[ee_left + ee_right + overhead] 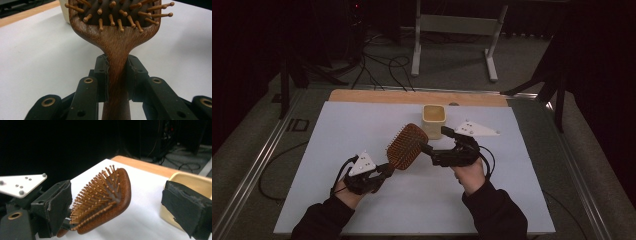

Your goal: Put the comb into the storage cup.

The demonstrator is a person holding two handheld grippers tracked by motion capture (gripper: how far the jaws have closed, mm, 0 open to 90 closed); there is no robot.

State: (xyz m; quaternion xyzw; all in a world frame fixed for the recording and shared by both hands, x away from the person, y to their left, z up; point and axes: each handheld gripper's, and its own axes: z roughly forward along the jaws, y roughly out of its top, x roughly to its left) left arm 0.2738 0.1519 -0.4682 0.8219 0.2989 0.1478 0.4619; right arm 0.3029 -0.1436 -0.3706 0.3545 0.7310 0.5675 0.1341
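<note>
A wooden paddle hairbrush (406,146) with peg bristles is held up off the white sheet, head toward the cup. My left gripper (386,171) is shut on its narrow handle; in the left gripper view the two pads (103,72) press the handle's sides just below the brush head (117,37). My right gripper (437,141) comes in from the right with its jaws wide open. In the right gripper view the bristle face (105,197) lies between its jaws, close to the left pad (58,206), and I cannot tell whether that pad touches it.
A cream square cup (434,119) stands at the back of the white sheet (362,125), right behind the right gripper; its rim (192,180) shows beside the right jaw. A wooden table edge (412,96) runs along the back. Cables and a metal stand (452,30) are on the floor beyond.
</note>
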